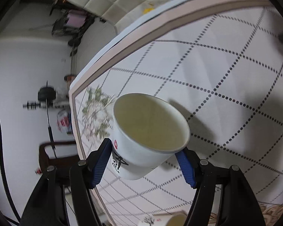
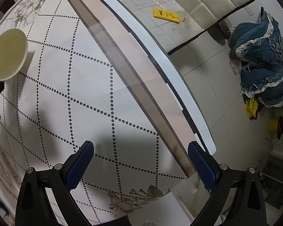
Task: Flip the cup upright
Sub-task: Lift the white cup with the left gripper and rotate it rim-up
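The left gripper [image 1: 144,162] has its two blue pads [image 1: 101,164] pressed on the lower sides of the white paper cup [image 1: 149,131], so the cup is gripped and lifted above the table [image 1: 235,75], near the table corner with the flower print. The cup mouth shows toward the camera, tilted, and the inside looks empty. The right gripper [image 2: 141,165] hovers above the same table close to its pale border, its fingers [image 2: 79,167] spread wide and holding nothing. On the floor beyond the table edge lies a yellow box [image 2: 167,15], near a blue cloth heap [image 2: 262,64]
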Tool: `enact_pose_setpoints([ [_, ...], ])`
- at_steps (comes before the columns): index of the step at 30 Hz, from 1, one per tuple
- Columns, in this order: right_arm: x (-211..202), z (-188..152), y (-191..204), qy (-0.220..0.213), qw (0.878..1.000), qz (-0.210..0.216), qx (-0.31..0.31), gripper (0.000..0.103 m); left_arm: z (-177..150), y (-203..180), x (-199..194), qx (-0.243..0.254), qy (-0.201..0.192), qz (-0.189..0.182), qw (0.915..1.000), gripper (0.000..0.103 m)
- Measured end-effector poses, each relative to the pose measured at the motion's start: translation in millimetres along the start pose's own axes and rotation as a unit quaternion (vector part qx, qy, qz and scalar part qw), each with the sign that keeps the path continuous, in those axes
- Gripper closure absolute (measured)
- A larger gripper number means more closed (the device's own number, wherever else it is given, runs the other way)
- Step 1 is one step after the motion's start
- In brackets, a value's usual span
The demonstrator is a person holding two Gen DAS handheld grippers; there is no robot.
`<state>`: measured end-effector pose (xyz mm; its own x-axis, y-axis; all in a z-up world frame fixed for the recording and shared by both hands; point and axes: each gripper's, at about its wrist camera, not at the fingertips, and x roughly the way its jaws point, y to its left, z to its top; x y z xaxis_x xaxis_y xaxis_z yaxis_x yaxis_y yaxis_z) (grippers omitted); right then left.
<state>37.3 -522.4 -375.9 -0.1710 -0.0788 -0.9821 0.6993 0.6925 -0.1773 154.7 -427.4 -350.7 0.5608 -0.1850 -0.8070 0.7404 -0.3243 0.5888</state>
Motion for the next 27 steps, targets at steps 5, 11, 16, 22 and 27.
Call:
enact_pose_setpoints([
  [5,-8,0,8,-0.005,1.0,0.007,-0.009,0.002,-21,19,-20,-0.088,0.023,-0.021,0.9956,0.038],
  [11,-36,-4,26,-0.024,0.999,0.022,-0.034,0.002,-62,41,-49,-0.228,0.065,-0.067,0.9692,0.038],
  [16,-67,-22,51,-0.047,0.996,0.034,-0.073,0.002,-110,47,-87,-0.347,0.087,-0.093,0.9292,0.038],
  [22,-107,-62,96,-0.08,0.987,0.039,-0.132,0.002,-195,29,-131,-0.497,0.12,-0.139,0.8479,0.038],
  [27,-124,-95,130,-0.094,0.981,0.043,-0.162,0.002,-261,-6,-145,-0.587,0.148,-0.164,0.7792,0.038],
])
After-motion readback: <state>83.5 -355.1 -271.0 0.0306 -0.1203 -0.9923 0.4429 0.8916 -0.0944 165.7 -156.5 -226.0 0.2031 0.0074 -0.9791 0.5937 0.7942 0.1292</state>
